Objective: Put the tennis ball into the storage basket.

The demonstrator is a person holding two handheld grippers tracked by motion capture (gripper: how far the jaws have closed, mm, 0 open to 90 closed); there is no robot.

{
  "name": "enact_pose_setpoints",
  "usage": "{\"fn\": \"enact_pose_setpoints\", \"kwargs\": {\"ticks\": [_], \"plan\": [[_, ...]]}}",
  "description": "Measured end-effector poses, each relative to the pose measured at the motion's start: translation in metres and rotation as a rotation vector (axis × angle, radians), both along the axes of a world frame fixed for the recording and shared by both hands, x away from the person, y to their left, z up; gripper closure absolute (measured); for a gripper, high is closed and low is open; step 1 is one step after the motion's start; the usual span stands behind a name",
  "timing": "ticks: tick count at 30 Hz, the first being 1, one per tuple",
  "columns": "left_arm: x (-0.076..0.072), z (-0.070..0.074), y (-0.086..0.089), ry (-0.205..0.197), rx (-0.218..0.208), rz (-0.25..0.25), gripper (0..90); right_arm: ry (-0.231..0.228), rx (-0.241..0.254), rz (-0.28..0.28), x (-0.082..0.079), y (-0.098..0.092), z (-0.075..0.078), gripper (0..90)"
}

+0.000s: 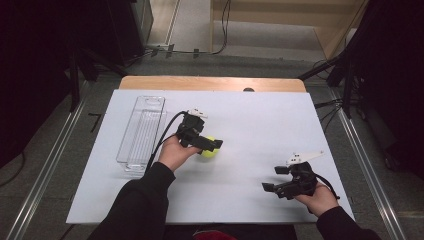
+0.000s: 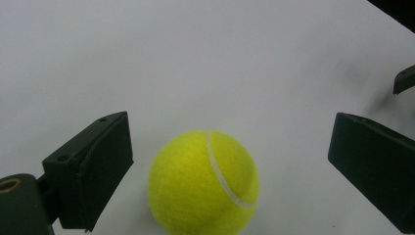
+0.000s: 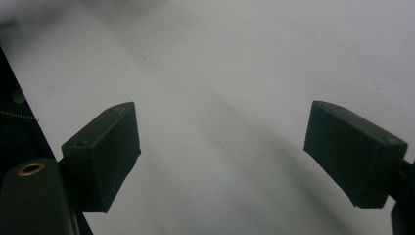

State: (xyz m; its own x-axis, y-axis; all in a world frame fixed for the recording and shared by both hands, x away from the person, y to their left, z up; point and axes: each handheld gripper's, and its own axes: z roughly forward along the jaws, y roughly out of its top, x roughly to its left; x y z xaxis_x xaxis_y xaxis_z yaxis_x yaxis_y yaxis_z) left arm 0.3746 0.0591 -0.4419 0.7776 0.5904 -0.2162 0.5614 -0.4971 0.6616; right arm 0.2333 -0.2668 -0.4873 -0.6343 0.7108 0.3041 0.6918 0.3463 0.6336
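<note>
We have the tennis ball (image 2: pixel 203 182) sitting between our left gripper's (image 2: pixel 230 161) wide-apart jaws, untouched, while our right gripper (image 1: pixel 278 178) waits well apart, jaws spread.

Lab or studio recording bay: white-covered table (image 1: pixel 250 115) on grey carpet, metal floor rails (image 1: pixel 47 170) either side, black stands (tripod-like), loose cables (image 1: pixel 220 30) trailing behind.

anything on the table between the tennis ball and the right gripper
Nothing: in the high view only bare white table lies between the tennis ball and the right gripper.
</note>
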Motion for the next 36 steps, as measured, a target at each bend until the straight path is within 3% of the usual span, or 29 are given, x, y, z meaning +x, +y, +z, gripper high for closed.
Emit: {"fn": "enact_pose_setpoints", "kwargs": {"ticks": [21,36], "plan": [[-0.002,-0.013,-0.001,-0.002,-0.012,0.009,3.5,-0.003,0.000,0.001,0.000,0.002,0.000,11.4],[-0.001,-0.029,-0.001,0.012,0.004,0.010,3.5,0.000,0.001,0.001,0.000,0.002,0.000,11.4]]}}
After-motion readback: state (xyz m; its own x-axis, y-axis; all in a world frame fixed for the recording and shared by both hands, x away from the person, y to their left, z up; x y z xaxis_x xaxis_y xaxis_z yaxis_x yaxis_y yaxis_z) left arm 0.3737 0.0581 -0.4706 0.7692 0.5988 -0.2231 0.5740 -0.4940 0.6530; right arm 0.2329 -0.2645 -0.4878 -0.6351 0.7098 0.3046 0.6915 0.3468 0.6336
